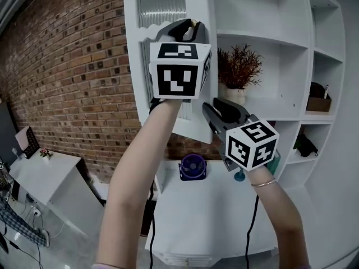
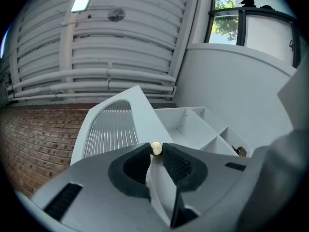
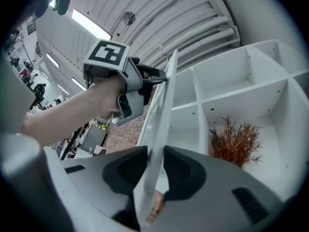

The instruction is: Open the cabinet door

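cabinet door [image 1: 160, 4]: white, ribbed glass pane, standing partly open from the shelf unit [image 1: 269, 43]. left hand-held gripper [image 2: 155, 154]: jaws clamped on the door's brass knob [image 2: 156, 148]. right hand-held gripper [image 3: 155, 164]: jaws clamped across the door's lower edge. potted dried plant [image 1: 240, 66]: on a shelf behind.

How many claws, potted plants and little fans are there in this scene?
Claws: 2, the left claw and the right claw
Potted plant: 1
Purple fan: 1
Total: 4
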### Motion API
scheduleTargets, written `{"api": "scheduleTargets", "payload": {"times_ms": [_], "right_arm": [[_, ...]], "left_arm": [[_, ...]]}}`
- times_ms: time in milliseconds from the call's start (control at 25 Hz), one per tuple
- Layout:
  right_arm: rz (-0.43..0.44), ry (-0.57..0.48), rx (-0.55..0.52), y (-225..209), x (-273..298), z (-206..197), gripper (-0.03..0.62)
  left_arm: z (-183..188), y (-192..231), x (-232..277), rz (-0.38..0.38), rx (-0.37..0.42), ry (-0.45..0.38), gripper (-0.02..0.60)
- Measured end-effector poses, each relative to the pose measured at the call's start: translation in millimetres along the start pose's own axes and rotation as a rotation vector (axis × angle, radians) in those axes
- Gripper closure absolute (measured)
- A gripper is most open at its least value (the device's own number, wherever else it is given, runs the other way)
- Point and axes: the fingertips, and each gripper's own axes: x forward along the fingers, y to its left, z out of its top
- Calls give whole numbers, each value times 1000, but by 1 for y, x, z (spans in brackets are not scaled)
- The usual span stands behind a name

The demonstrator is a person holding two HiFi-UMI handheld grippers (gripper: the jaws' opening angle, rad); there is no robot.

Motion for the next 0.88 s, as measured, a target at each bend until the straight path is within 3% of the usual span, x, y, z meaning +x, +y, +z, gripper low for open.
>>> {"api": "scheduleTargets", "payload": {"times_ms": [880], "right_arm": [[-9,-33,-61,81,-16,25,509]], "left_arm": [[36,33,-64,-29,-24,-44,490]]}}
